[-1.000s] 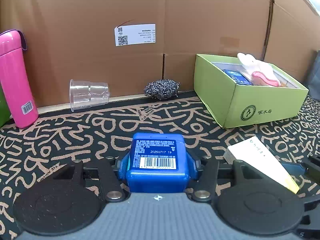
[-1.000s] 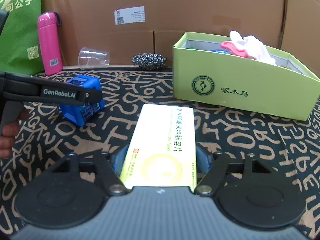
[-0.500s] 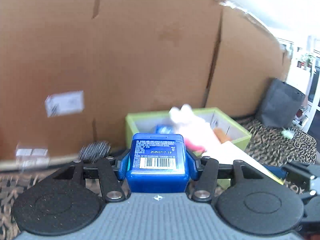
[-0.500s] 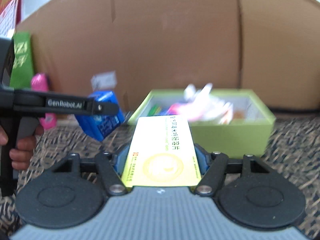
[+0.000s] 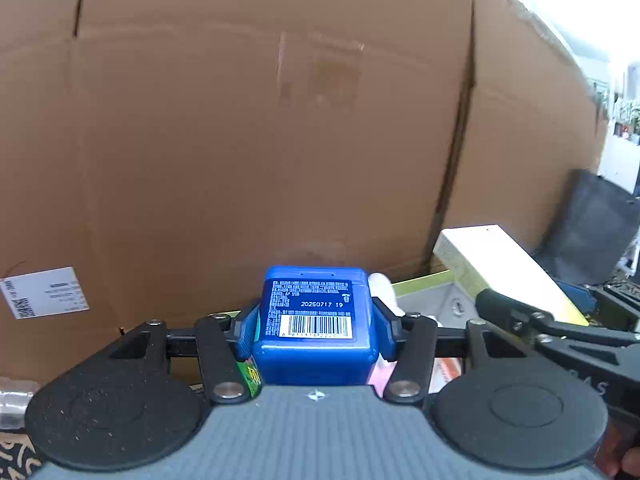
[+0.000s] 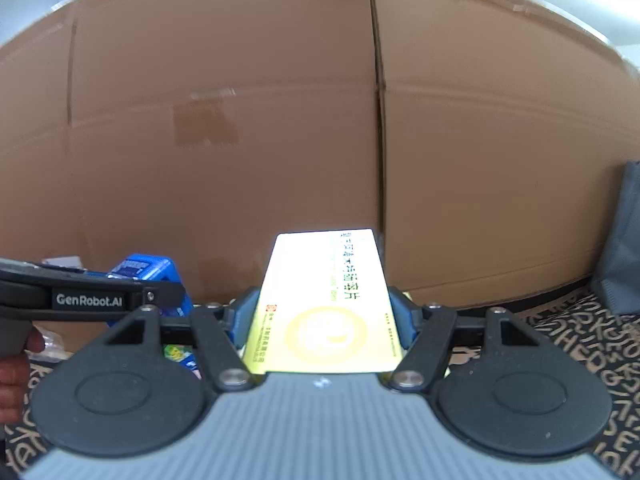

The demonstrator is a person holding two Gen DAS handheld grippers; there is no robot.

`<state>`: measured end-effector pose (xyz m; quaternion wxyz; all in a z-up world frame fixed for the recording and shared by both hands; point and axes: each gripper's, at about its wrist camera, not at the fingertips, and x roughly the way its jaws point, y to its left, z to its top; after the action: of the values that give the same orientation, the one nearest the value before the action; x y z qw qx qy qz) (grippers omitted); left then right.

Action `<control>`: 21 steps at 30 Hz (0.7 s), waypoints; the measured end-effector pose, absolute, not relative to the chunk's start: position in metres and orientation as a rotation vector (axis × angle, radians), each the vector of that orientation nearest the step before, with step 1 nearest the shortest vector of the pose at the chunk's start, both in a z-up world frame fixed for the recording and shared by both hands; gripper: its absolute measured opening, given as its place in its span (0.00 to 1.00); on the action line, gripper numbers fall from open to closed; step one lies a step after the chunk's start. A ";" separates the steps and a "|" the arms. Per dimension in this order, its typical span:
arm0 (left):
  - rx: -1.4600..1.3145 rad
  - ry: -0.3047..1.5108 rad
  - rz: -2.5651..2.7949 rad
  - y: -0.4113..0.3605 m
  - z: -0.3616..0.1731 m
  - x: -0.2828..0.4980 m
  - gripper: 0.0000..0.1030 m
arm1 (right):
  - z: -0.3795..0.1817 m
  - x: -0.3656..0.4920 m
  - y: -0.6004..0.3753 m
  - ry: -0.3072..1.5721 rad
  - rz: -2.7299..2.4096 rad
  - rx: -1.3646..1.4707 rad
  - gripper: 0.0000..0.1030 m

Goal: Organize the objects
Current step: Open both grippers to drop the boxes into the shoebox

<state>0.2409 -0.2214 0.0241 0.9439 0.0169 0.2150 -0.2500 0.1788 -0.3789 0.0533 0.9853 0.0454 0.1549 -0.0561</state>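
- Left gripper (image 5: 316, 320): clenched on the blue container (image 5: 314, 322), barcode face up, at lower centre of the left wrist frame.
- Right gripper (image 6: 322, 320): clenched on the yellow medicine box (image 6: 324, 304), lower centre of the right wrist frame, its long side running away from the camera.
- Change noted: a second ago both items sat low over the patterned mat, with the green box seen whole to the right. Both tools have since been lifted and swung toward that box; the cardboard wall (image 5: 260, 140) now fills most of each frame.
- Green box (image 5: 424, 280): only a sliver of rim and pale interior shows, right of centre behind the left tool's fingers. A white item (image 5: 380, 284) pokes up just beside the blue container.
- The yellow medicine box also appears at centre right of the left wrist frame, above the green box rim.
- Patterned mat (image 6: 580, 340): visible at lower right of the right wrist frame.
- Assessment: both items appear to be at or over the green box; release into it looks to be the next step. Contents beneath are largely hidden, so free room inside cannot be confirmed.
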 end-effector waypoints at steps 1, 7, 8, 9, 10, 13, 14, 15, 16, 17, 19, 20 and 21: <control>0.031 0.436 -0.504 -0.224 0.020 0.245 0.56 | 0.046 0.187 -0.380 0.325 -0.102 0.096 0.64; 0.022 0.435 -0.498 -0.218 -0.003 0.246 0.80 | 0.007 0.202 -0.375 0.415 -0.111 0.012 0.88; 0.023 0.425 -0.500 -0.215 -0.005 0.243 0.81 | 0.006 0.196 -0.375 0.392 -0.123 0.009 0.94; 0.021 0.418 -0.497 -0.212 -0.005 0.241 0.82 | 0.004 0.191 -0.375 0.380 -0.125 0.008 0.96; 0.018 0.414 -0.490 -0.209 -0.006 0.239 0.83 | 0.004 0.188 -0.375 0.379 -0.124 0.011 0.97; 0.002 0.413 -0.472 -0.204 -0.005 0.232 0.84 | 0.009 0.180 -0.370 0.382 -0.129 0.009 1.00; 0.000 0.407 -0.470 -0.201 -0.004 0.226 0.83 | 0.014 0.176 -0.367 0.368 -0.133 0.004 1.00; -0.001 0.399 -0.464 -0.195 -0.004 0.220 0.84 | 0.022 0.172 -0.364 0.345 -0.129 -0.002 1.00; -0.005 0.391 -0.454 -0.189 -0.003 0.214 0.84 | 0.029 0.165 -0.361 0.320 -0.114 -0.007 1.00; -0.011 0.391 -0.438 -0.178 -0.005 0.206 0.84 | 0.034 0.158 -0.354 0.297 -0.093 -0.011 1.00; -0.029 0.391 -0.402 -0.157 -0.007 0.194 0.84 | 0.050 0.149 -0.339 0.262 -0.040 -0.020 1.00; -0.041 0.389 -0.374 -0.143 -0.009 0.189 0.84 | 0.054 0.144 -0.328 0.251 -0.009 -0.028 1.00; -0.054 0.389 -0.338 -0.127 -0.011 0.183 0.84 | 0.056 0.140 -0.317 0.239 0.026 -0.037 1.00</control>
<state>0.1827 -0.1269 -0.0108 0.9667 -0.0265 0.1922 -0.1671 0.1401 -0.3172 0.0563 0.9926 -0.0183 0.1192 0.0129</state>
